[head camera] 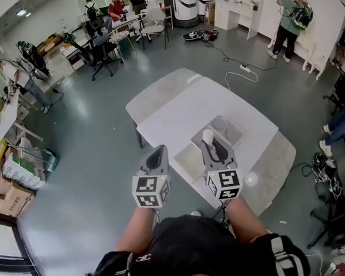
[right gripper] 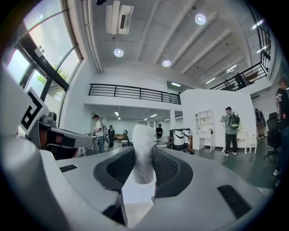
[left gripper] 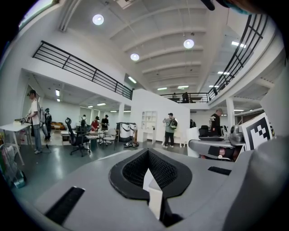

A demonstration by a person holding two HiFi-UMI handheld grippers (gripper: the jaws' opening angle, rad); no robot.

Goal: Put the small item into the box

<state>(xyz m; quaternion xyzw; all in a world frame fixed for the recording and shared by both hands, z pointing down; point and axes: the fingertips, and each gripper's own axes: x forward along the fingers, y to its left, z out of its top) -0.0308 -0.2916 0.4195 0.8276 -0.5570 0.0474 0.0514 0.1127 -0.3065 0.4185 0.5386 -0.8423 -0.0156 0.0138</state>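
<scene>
A small white item (head camera: pixel 208 136) stands upright between the pads of my right gripper (head camera: pixel 211 144), which is shut on it; in the right gripper view the item (right gripper: pixel 143 153) pokes up above the black pads. That gripper hangs over the near part of the white table (head camera: pixel 171 114). A shallow white box (head camera: pixel 188 161) lies on the table just left of it, and a grey tray (head camera: pixel 230 130) with round hollows sits just beyond it. My left gripper (head camera: pixel 157 153) hovers at the table's near left edge, its jaws shut with nothing in them (left gripper: pixel 147 155).
A small pale round object (head camera: pixel 250 179) rests on the grey table end at the right. Office chairs (head camera: pixel 99 57), cardboard boxes (head camera: pixel 11 196) and floor cables (head camera: pixel 241 73) surround the table. Several people stand far off along the walls.
</scene>
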